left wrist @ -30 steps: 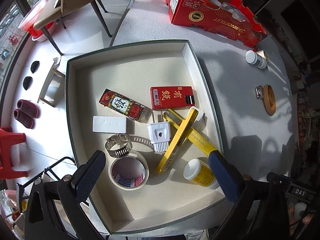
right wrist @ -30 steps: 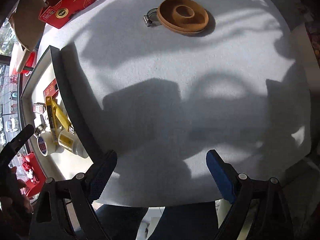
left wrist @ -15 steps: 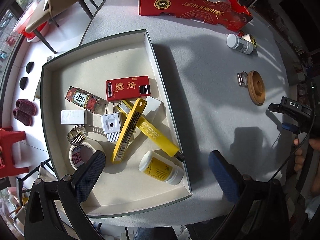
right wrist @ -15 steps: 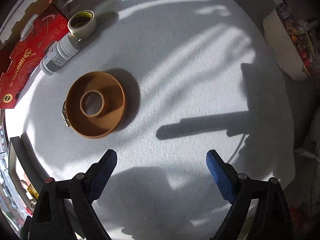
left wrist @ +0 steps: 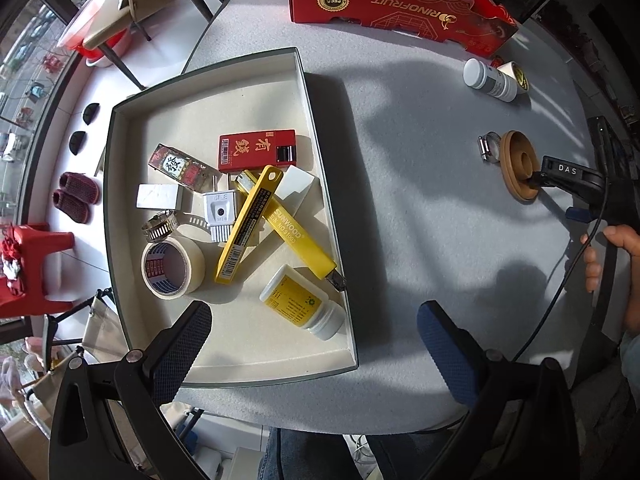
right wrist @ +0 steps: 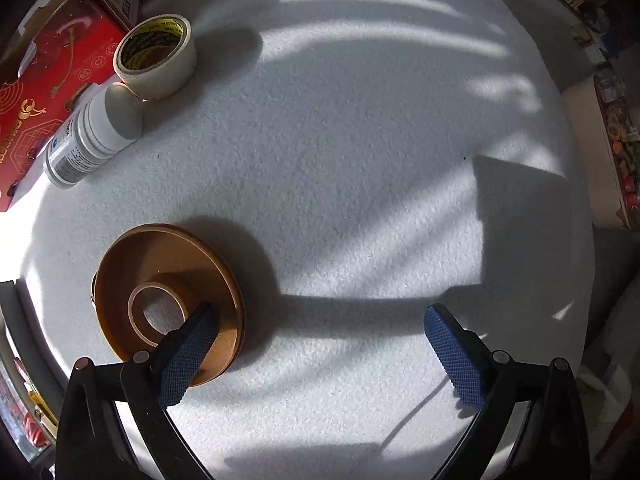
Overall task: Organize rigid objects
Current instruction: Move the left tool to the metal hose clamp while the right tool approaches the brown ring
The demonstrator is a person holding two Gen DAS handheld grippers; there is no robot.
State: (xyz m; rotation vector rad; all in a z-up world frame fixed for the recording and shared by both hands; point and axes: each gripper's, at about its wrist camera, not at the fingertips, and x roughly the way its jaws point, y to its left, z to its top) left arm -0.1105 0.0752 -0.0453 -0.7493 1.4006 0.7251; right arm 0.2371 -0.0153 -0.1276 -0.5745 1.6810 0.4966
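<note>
Two grippers wide open, one wooden ring underneath

Right gripper (right wrist: 320, 344) has just spread wide, nothing between; one finger (right wrist: 188, 354) over the wooden ring (right wrist: 160, 276) on the desk (right wrist: 360, 160); left gripper (left wrist: 312, 344), wide, hovers by the tray (left wrist: 320, 152); ring looks stiff, light; take its rim.

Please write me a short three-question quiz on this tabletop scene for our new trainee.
1. True or false: the brown wooden ring lies inside the tray.
2. Which is in the tray? A) yellow utility knife B) grey-capped bottle C) red fruit box
3. Fill in: the right tongs are ____, one finger over the wooden ring.

Key
1. False; it rests on the table, beside a hose clamp.
2. A
3. open; their jaws have just been opening, nothing gripped.
</note>
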